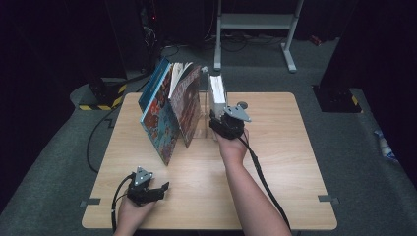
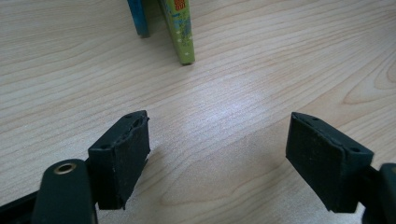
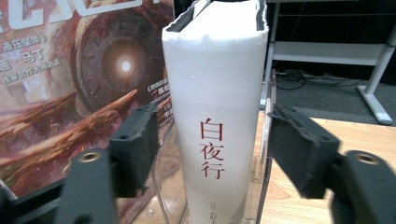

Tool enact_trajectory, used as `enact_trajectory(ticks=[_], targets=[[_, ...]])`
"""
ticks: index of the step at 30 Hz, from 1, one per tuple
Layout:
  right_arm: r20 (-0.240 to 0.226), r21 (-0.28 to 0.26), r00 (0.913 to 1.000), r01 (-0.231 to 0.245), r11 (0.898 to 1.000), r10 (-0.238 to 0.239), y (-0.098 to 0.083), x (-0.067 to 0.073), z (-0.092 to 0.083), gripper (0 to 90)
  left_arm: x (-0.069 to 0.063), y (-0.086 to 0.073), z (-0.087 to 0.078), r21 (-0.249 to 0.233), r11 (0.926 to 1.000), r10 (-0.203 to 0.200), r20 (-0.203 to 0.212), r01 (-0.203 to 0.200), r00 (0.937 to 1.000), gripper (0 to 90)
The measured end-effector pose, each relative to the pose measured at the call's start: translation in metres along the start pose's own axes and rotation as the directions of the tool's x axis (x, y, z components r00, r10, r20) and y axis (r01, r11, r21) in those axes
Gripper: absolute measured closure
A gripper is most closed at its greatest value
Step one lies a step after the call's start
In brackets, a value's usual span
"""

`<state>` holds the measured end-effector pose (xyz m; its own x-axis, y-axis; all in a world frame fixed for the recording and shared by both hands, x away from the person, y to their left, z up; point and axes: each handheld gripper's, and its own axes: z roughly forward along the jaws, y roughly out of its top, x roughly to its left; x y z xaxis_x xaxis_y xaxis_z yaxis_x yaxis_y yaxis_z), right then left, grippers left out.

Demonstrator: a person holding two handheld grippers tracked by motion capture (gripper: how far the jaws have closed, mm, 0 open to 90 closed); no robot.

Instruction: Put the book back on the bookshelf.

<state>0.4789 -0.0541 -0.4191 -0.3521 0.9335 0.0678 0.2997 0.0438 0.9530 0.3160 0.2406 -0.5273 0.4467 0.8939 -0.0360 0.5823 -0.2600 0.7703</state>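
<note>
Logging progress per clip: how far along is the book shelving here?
Done: the white book stands upright in the clear holder, beside two leaning books. In hand: the right gripper straddles its spine, jaws apart, pads off. Left: withdrawing that gripper; the left gripper waits open over the table.

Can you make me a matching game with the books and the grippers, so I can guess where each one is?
Things:
1. white book
2. blue book
3. left gripper
4. right gripper

Places or states:
A. leaning, farthest left of the books
B. open above bare wooden table
C. standing upright in a clear holder
D. jaws on either side of the white spine, not pressing it

Pairs: 1-C, 2-A, 3-B, 4-D
</note>
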Motion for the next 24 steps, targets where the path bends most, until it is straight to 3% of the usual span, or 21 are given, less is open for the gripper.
enact_trajectory(ticks=[7,16,24], targets=[[-0.015,0.039,0.9996,0.024,0.999,-0.023,0.000,-0.001,-0.005,16.3,0.000,0.000,0.000,0.005,1.0000,0.003,0.000,-0.003,1.0000,21.5],[-0.054,0.048,0.9979,0.038,0.998,-0.035,-0.003,-0.008,-0.018,10.2,-0.001,0.001,0.002,0.019,0.9998,0.009,0.000,-0.009,1.0000,18.6],[-0.080,0.095,0.9943,0.077,0.993,-0.069,-0.007,-0.017,-0.032,9.2,-0.001,0.002,0.003,0.036,0.9991,0.022,-0.004,-0.022,0.9998,14.6]])
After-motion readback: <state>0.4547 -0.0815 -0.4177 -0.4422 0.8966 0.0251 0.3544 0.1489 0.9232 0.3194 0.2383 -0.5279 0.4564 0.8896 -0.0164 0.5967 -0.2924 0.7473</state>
